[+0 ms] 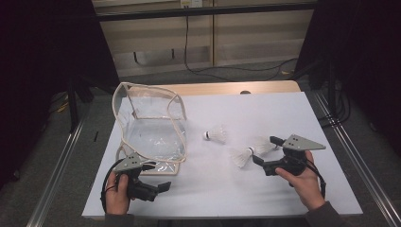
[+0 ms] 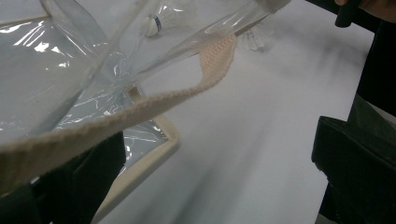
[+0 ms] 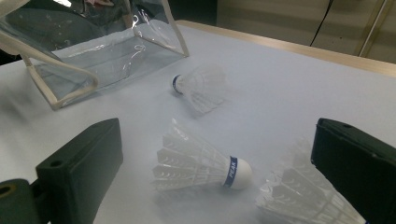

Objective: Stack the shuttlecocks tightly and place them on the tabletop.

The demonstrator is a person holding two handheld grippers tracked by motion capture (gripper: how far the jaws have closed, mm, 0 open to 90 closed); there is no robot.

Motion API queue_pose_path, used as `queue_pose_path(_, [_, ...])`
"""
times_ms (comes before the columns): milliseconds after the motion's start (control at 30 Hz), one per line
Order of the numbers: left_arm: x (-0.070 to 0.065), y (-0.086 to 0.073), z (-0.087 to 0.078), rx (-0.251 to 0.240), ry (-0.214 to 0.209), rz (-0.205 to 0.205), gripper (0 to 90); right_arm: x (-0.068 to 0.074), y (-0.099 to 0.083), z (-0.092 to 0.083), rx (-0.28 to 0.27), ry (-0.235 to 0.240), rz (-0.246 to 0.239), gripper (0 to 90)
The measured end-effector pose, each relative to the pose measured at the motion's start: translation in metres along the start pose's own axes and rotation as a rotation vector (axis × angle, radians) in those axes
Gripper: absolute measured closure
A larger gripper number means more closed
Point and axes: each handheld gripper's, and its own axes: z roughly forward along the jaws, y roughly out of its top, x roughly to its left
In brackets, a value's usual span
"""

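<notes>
Picking up a shuttlecock for the clear bag

Right gripper (image 3: 219, 182), released, straddles the nearest shuttlecock (image 3: 201, 165) by the counter's (image 1: 283, 113) near right edge: close squarely on its cork. Left gripper (image 1: 158, 187), released, sits beside the clear bag (image 1: 151, 125) at the left edge.

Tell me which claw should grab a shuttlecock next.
Right. The right claw is open, with a shuttlecock lying between its jaws on the table. The left claw sits at the clear bag, farther from the shuttlecocks.
</notes>
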Motion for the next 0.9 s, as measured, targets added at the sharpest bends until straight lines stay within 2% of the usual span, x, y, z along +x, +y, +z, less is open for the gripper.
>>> queue_pose_path(633, [-0.002, -0.001, 0.000, 0.001, -0.003, 0.011, 3.1, 0.010, 0.015, 0.015, 0.056, 0.027, -0.025, 5.4])
queue_pose_path(900, [-0.002, -0.002, -0.001, -0.001, -0.008, 0.008, 3.1, 0.017, 0.019, 0.024, 0.101, 0.055, -0.053, 11.9])
